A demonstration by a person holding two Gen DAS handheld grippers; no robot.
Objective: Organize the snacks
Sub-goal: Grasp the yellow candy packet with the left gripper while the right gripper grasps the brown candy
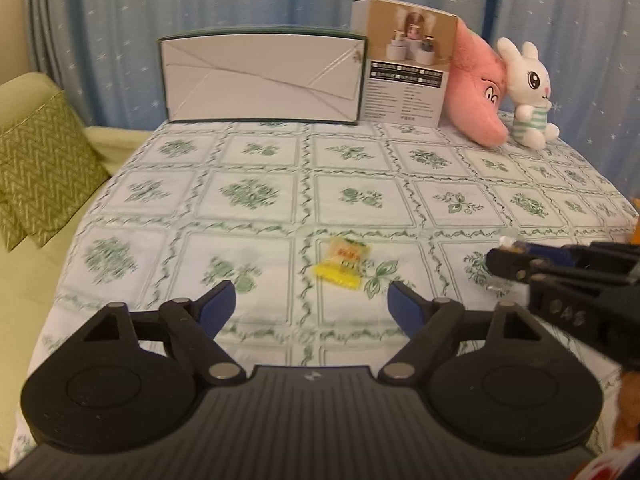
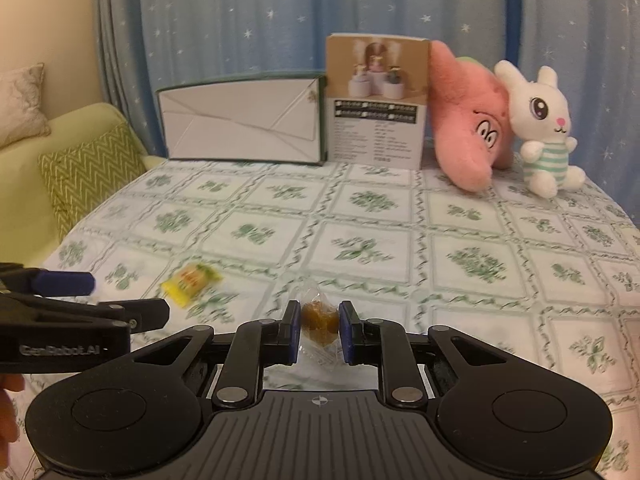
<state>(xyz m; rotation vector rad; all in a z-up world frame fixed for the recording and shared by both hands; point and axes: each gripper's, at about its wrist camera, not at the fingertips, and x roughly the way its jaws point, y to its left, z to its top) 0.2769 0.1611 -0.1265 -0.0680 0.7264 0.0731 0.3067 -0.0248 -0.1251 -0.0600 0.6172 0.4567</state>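
A yellow snack packet [image 1: 342, 263] lies on the green-patterned tablecloth [image 1: 256, 200], just ahead of my left gripper [image 1: 312, 300], which is open and empty. It also shows in the right wrist view [image 2: 191, 279]. My right gripper [image 2: 320, 326] is shut on a brown candy in a clear wrapper [image 2: 318, 322], held just above the cloth. In the left wrist view the right gripper [image 1: 508, 266] comes in from the right with the wrapper at its tips. The left gripper [image 2: 96, 296] shows at the left of the right wrist view.
A white open box with a green rim [image 1: 262, 80] stands at the back of the table, beside a printed carton [image 1: 404, 68], a pink plush [image 1: 476, 96] and a white rabbit plush [image 1: 528, 96]. A green sofa with a cushion [image 1: 44, 168] lies left.
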